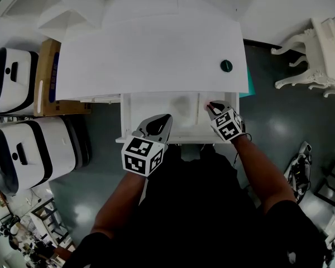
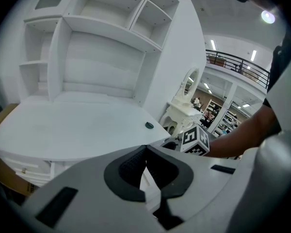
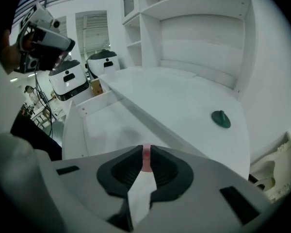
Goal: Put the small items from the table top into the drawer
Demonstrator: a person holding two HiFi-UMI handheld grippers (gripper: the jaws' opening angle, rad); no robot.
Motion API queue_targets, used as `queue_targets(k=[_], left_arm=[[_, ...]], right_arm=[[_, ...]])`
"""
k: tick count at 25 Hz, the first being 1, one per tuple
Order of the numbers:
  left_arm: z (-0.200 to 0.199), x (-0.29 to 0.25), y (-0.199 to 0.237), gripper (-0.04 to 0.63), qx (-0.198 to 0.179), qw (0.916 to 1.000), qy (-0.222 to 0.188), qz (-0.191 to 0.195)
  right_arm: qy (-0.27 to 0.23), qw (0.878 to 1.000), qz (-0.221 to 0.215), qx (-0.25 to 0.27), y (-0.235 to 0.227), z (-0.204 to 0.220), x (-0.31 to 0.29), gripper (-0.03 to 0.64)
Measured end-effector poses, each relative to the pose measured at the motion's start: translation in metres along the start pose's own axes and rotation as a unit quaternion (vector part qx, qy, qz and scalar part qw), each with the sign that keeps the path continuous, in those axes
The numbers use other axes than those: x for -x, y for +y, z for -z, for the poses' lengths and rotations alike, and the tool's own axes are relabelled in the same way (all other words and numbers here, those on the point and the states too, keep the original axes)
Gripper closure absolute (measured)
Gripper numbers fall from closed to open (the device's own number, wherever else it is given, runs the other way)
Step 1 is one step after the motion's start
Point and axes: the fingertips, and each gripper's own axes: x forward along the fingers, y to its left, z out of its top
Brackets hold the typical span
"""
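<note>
The white desk (image 1: 145,54) has its drawer (image 1: 156,108) pulled open below the front edge. My right gripper (image 1: 212,106) hangs over the drawer's right part, shut on a small pink item (image 3: 146,158) that shows between its pads. A dark green round item (image 1: 226,66) sits on the desk top near the right edge; the green item (image 3: 221,119) lies ahead and right of my right gripper, and it (image 2: 149,125) also shows in the left gripper view. My left gripper (image 1: 161,120) is at the drawer's front rim, shut with nothing between its jaws (image 2: 145,150).
A white hutch with shelves (image 2: 87,33) rises at the back of the desk. Two white machines (image 1: 11,80) (image 1: 28,155) and a cardboard box (image 1: 44,77) stand to the left. An ornate white chair (image 1: 318,54) is at the right on the dark floor.
</note>
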Motion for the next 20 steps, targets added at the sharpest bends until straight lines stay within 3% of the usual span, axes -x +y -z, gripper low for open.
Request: queue_targets(k=[8, 16, 20], left_arm=[[0.002, 0.001, 0.005, 0.592, 0.014, 0.9998, 0.000, -0.010], [0.010, 0.001, 0.004, 0.592, 0.018, 0.9997, 0.009, -0.014], [0.016, 0.001, 0.006, 0.592, 0.023, 0.9994, 0.016, -0.019]], right_arm=[[0.066, 0.996, -0.015, 0.056, 0.009, 0.044, -0.038, 0.555], [0.100, 0.987, -0.026, 0.125, 0.016, 0.071, -0.069, 0.555], [0.107, 0.985, -0.027, 0.134, 0.015, 0.077, -0.076, 0.555]])
